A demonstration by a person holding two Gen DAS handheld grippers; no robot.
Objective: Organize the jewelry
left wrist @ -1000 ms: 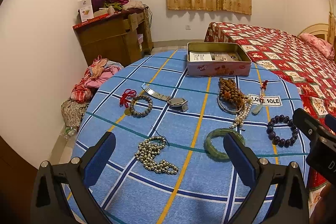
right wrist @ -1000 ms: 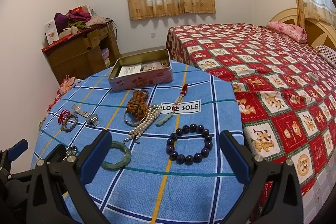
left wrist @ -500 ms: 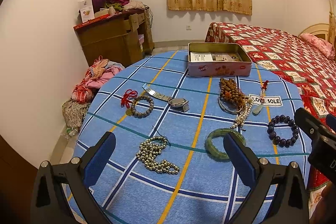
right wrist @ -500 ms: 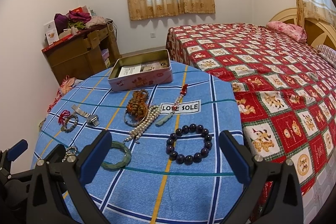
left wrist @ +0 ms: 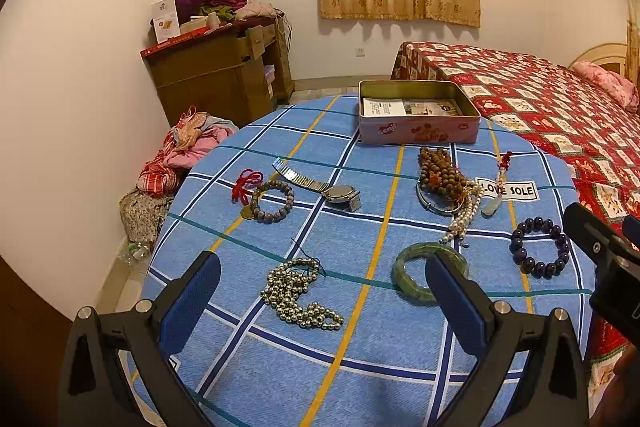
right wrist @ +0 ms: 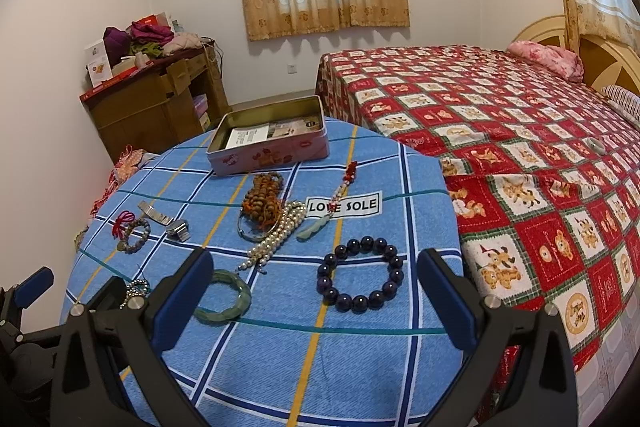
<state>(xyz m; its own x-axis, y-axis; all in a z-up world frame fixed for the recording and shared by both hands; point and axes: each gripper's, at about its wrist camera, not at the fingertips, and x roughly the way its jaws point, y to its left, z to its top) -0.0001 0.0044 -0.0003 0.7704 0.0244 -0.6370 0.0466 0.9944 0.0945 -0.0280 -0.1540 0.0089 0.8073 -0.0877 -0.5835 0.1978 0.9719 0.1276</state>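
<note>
Left tongs (left wrist: 320, 291): spread wide, empty, above the table (left wrist: 400, 367) near the silver bead necklace (left wrist: 298, 293).
Right tongs (right wrist: 316, 287): spread wide, empty, flanking the dark bead bracelet (right wrist: 360, 279).
Tin box (left wrist: 418, 113): open, at the table's far edge.
Jade bangle (left wrist: 416, 273): nearer than the tin box, between necklace and bracelet.

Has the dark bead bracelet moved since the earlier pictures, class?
No. In the right wrist view the dark bead bracelet lies just below the LOVE SOLE label, as it did a second ago, untouched by either gripper.
</note>
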